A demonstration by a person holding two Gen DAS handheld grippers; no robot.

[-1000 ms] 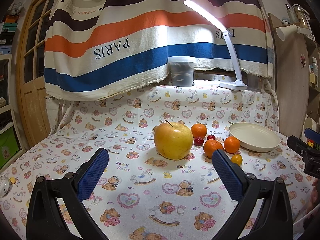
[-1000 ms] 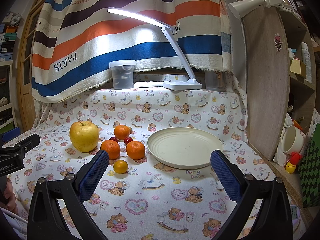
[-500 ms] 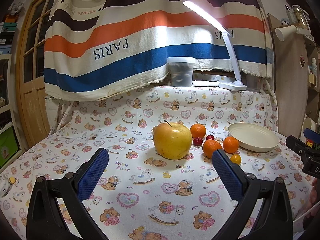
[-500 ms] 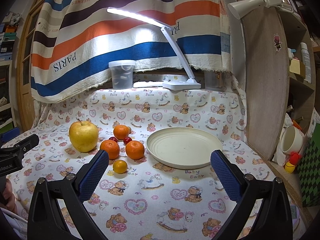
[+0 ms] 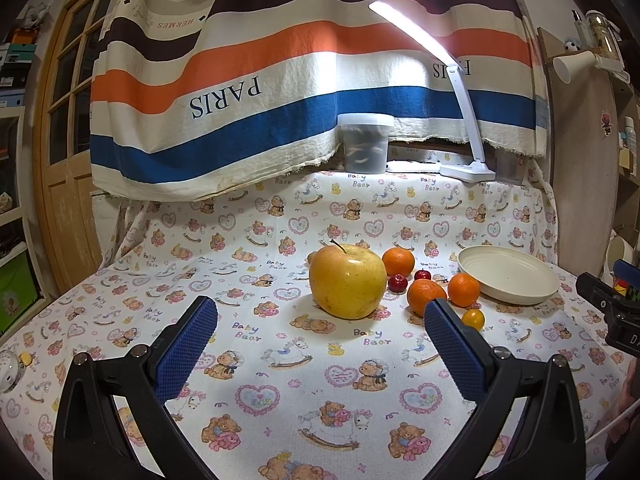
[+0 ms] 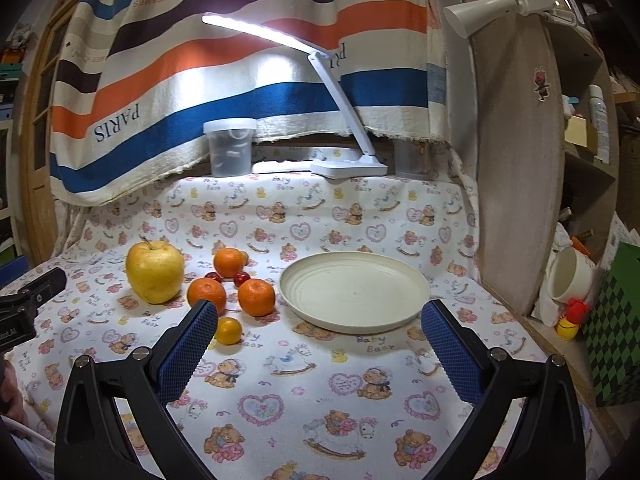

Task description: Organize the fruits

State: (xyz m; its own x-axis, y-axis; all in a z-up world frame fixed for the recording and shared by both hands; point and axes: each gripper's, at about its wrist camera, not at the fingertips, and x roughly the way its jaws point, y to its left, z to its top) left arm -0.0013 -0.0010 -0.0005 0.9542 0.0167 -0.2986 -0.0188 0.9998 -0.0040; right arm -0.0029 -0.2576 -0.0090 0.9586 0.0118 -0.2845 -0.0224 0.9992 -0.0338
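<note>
A big yellow apple (image 5: 347, 281) (image 6: 155, 271) lies on the bear-print cloth, with three oranges (image 5: 425, 297) (image 6: 256, 297), two small red fruits (image 5: 397, 282) (image 6: 241, 278) and a small yellow-orange fruit (image 5: 473, 319) (image 6: 228, 331) to its right. An empty cream plate (image 5: 508, 274) (image 6: 354, 291) lies right of the fruit. My left gripper (image 5: 320, 316) is open and empty, short of the apple. My right gripper (image 6: 318, 318) is open and empty, in front of the plate.
A white desk lamp (image 6: 349, 166) and a lidded plastic tub (image 6: 230, 147) stand at the back under a striped hanging cloth (image 5: 280, 92). A wooden shelf panel (image 6: 516, 184) and a white cup (image 6: 570, 276) are on the right. A door (image 5: 60, 160) is on the left.
Both grippers have drifted very slightly; the fruit and plate sit a touch differently in frame. Nothing was grasped or moved.
</note>
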